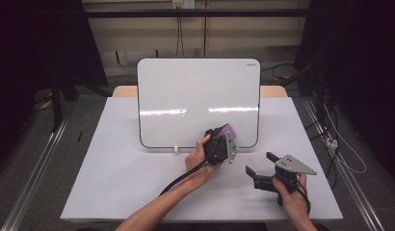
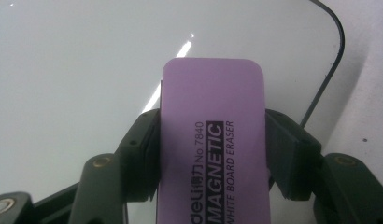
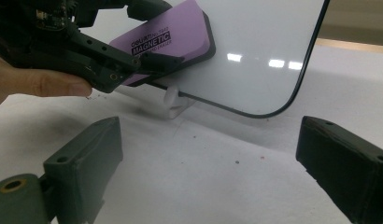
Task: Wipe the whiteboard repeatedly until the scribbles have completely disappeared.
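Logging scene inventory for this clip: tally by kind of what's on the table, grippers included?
Whiteboard: 1, propped upright
White support clip under the board's lower edge: 2 (second)
Purple magnetic eraser: 1, clamped in the left gripper against the board
Grippers: 2, the right gripper open with nothing in it
Total: 6

White-covered table [image 1: 113, 163], wooden edge showing at the far corners. Standing on it toward the far middle: a whiteboard [image 1: 186, 91], propped upright on small white feet [image 1: 176, 148], one near its left corner, another [image 3: 176, 103] under its right part. Faint specks scattered on the cover nearby.
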Demonstrator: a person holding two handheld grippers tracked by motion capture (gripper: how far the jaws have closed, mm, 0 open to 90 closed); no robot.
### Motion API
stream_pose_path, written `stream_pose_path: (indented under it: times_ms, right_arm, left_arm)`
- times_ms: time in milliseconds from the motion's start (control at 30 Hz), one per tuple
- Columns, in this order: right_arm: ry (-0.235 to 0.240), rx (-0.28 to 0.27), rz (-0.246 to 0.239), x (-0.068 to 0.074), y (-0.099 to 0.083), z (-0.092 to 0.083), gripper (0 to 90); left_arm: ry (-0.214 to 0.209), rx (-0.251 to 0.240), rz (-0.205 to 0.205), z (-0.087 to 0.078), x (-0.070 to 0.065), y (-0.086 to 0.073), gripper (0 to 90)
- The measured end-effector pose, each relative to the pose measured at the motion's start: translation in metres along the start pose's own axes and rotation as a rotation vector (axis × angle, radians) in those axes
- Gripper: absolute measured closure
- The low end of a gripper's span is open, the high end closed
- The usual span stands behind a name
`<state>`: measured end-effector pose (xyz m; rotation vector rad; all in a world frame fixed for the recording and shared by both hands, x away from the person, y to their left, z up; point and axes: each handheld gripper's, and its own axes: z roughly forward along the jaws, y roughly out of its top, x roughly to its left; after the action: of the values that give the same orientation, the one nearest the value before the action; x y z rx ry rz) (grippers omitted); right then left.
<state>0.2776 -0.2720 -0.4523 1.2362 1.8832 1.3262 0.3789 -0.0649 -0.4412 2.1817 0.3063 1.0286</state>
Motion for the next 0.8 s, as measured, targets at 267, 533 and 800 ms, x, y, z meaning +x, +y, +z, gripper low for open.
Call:
stream_pose_path:
  times_ms: [267, 533, 800]
  right_arm:
    - [-0.002, 0.001, 0.0, 0.0, 0.0, 0.0, 6.9]
    - [-0.003, 0.005, 0.001, 0.001, 0.0, 0.001, 6.9]
    - [-0.001, 0.003, 0.005, -0.001, -0.001, 0.001, 6.9]
  left_arm:
    - [0.081, 0.007, -0.096, -0.002, 0.046, 0.004, 41.3]
    - [0.033, 0.007, -0.063, -0.002, 0.03, 0.002, 41.3]
    - [-0.013, -0.001, -0.072, -0.007, 0.021, -0.003, 41.3]
